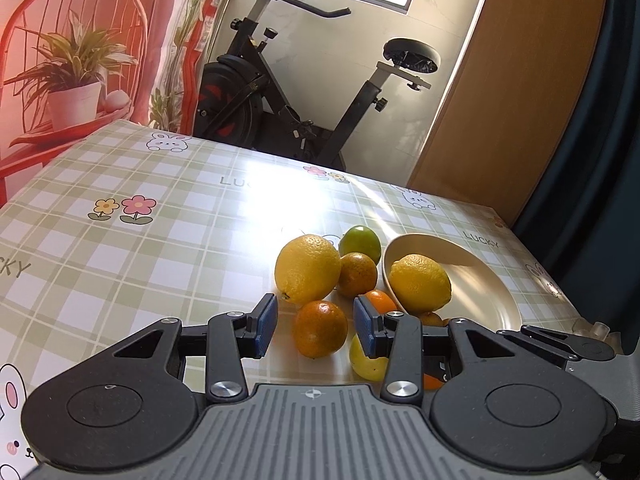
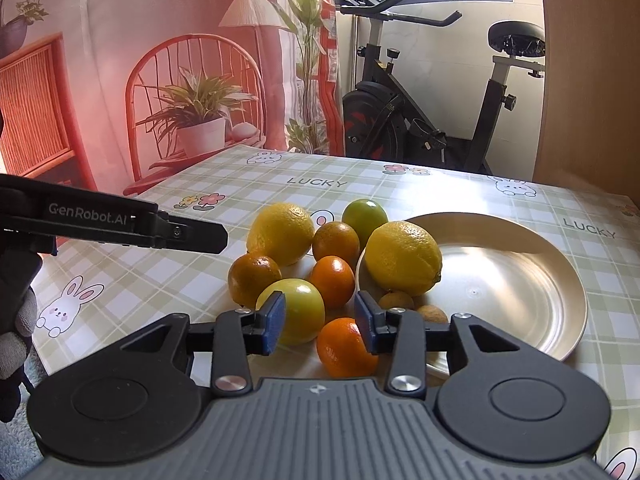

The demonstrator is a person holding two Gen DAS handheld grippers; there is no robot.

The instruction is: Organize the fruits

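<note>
While my left gripper (image 1: 316, 326) hangs with its jaws apart and nothing pinched, I see a dark orange (image 1: 320, 329) framed between its pads. My right gripper (image 2: 320, 322) is likewise parted and empty above a bright orange (image 2: 346, 347). Beyond, fruits cluster on the table (image 2: 160, 264) beside the plate (image 2: 520, 280), where one lemon (image 2: 403, 257) rests on the rim.

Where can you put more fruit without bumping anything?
The plate is bare right of the lemon sitting on its left rim. The tablecloth is free behind the fruit. It is crowded left of the plate, where oranges, limes and another lemon huddle together.
</note>
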